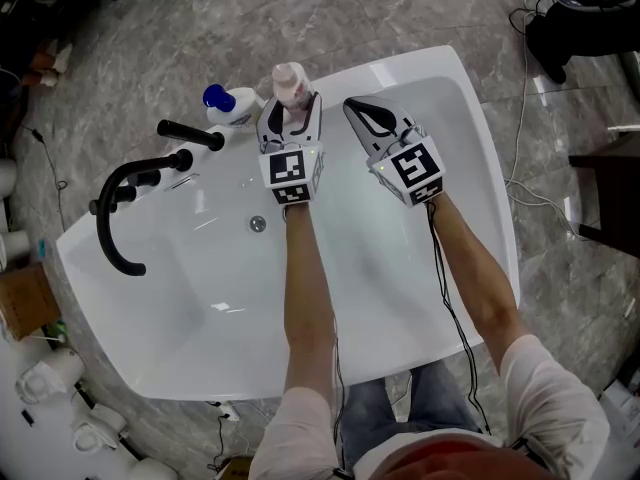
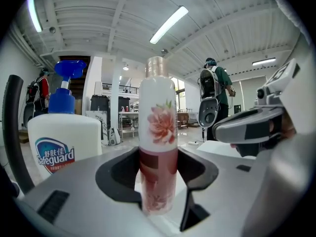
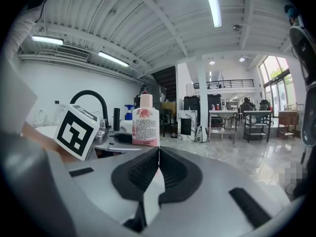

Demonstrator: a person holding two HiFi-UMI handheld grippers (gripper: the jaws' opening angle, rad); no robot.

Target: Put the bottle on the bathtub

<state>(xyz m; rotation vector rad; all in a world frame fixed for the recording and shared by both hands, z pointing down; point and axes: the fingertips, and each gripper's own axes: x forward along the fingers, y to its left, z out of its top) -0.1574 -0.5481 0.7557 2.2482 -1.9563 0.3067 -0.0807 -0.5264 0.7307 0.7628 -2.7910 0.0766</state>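
the right gripper (image 1: pixel 358 111) hangs over the basin of the glossy white bathtub (image 1: pixel 400 68) with its jaws pressed together on nothing, while the left gripper (image 1: pixel 289 116), just beside it, is clenched around the lower body of the tall white-and-pink plastic bottle with a flower print (image 1: pixel 289 83). that bottle stands upright, long axis vertical, straight ahead between the left jaws at the tub's far rim; whether its base touches the ledge i cannot tell. just beyond and to its left sits a squat white pump bottle with a blue head (image 1: pixel 232 108), so the set-down likely calls for a straight lowering clear of that neighbour
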